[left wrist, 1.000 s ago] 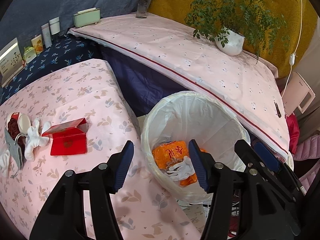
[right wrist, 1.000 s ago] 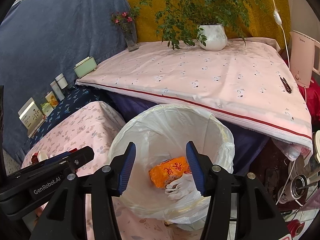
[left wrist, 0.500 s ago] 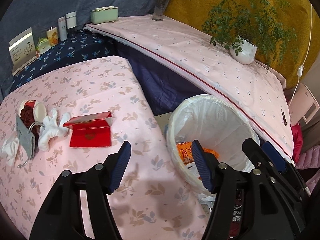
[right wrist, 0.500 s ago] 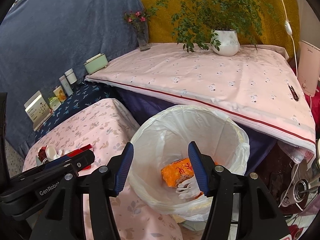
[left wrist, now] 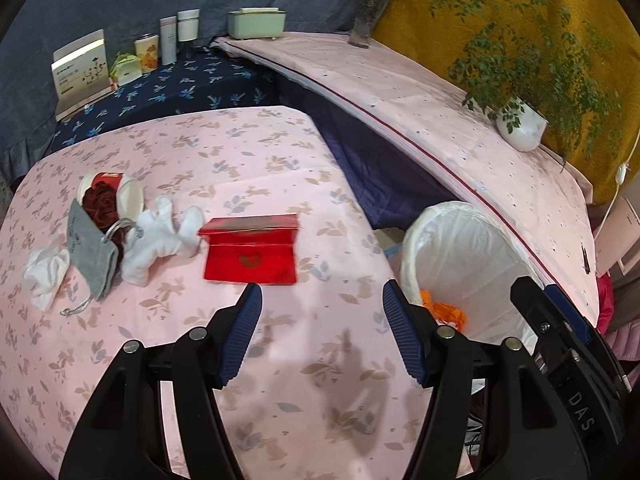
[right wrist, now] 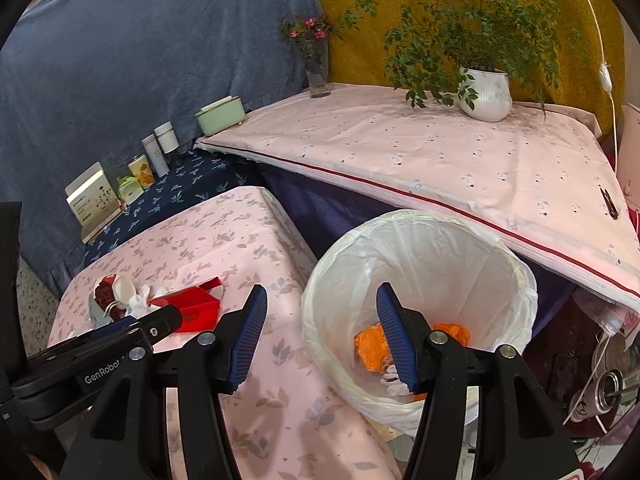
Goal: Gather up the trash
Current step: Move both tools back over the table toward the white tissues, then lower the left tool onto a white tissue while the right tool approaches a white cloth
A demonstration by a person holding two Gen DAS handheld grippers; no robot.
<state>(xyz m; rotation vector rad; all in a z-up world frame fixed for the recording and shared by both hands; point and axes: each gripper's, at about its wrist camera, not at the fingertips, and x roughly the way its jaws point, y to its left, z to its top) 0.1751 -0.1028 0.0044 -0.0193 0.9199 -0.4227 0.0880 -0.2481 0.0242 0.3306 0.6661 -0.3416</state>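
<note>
An orange wrapper (right wrist: 370, 350) is already lying in the lined bin (right wrist: 516, 276); both hand-held grippers, left (left wrist: 322, 332) and right (right wrist: 318, 334), are hanging released and empty; a red envelope (left wrist: 251, 258), white tissues (left wrist: 158, 236) and a grey pouch (left wrist: 90, 248) are waiting on the table (left wrist: 320, 400).

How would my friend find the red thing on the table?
Find the low table with the pink leafy cloth, left of the white-lined trash bin. Near its middle lies a flat red envelope, flap open. Its neighbours, a white glove and gray pouch, aren't red.
</note>
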